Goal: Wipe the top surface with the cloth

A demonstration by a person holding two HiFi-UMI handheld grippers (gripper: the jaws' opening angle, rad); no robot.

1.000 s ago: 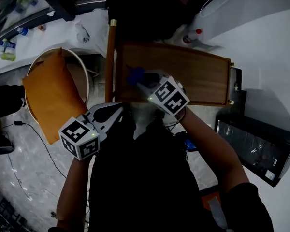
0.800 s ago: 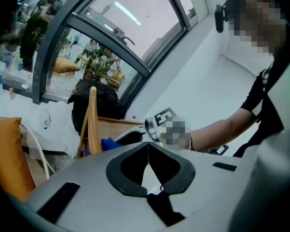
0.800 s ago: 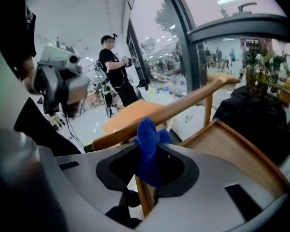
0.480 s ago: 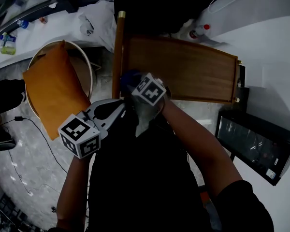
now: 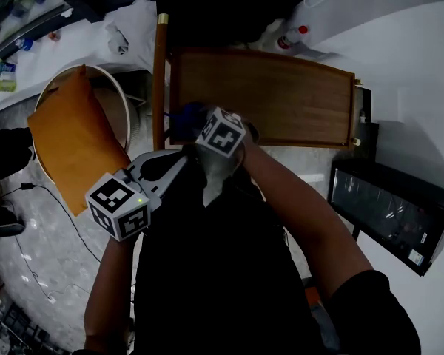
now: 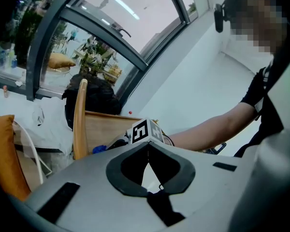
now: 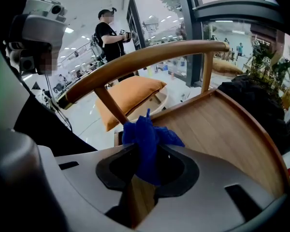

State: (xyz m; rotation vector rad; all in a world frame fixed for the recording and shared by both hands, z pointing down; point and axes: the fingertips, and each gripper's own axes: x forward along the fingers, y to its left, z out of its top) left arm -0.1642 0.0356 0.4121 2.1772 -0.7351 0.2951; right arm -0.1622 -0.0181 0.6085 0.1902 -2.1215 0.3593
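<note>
One cloth [image 7: 150,132] — blue, crumpled into a bunch, clamped in the right tool [image 7: 146,154] over the wooden table [image 7: 222,129]; left tool [image 6: 148,144] — jaws together, nothing held.

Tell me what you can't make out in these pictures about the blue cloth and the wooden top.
- Whether the cloth touches the wooden top: in the head view the right gripper covers it; in the right gripper view the fingers hide its underside.
- The top's near edge by the cloth, head view: under the gripper and the person's arm.
- Labels on the bottles, head view: too small and dark.
</note>
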